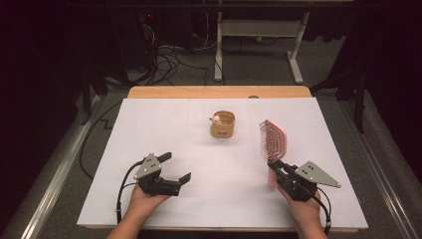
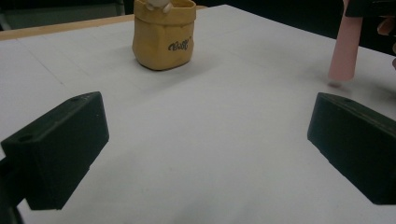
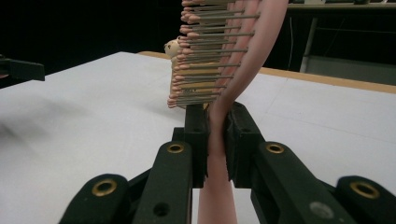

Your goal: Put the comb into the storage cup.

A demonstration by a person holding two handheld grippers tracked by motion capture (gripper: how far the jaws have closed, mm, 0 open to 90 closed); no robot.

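Observation:
A pink hairbrush (image 1: pixel 272 140) stands upright on the white table, bristles facing left, handle end touching the surface. My right gripper (image 1: pixel 276 168) is shut on its handle; in the right gripper view the jaws pinch the pink handle (image 3: pixel 217 140) just below the bristles (image 3: pixel 205 56). My left gripper (image 1: pixel 174 167) rests at the near left of the table, open, with nothing between its jaws. A small tan pouch (image 1: pixel 222 124) with a little figure peeking out sits at mid table, and appears ahead in the left gripper view (image 2: pixel 163 35).
The white sheet (image 1: pixel 149 124) covers a wooden table whose far edge (image 1: pixel 219 91) shows bare. Beyond it are a dark floor, cables and a white desk frame (image 1: pixel 259 45). The brush handle (image 2: pixel 344 46) shows at the right of the left gripper view.

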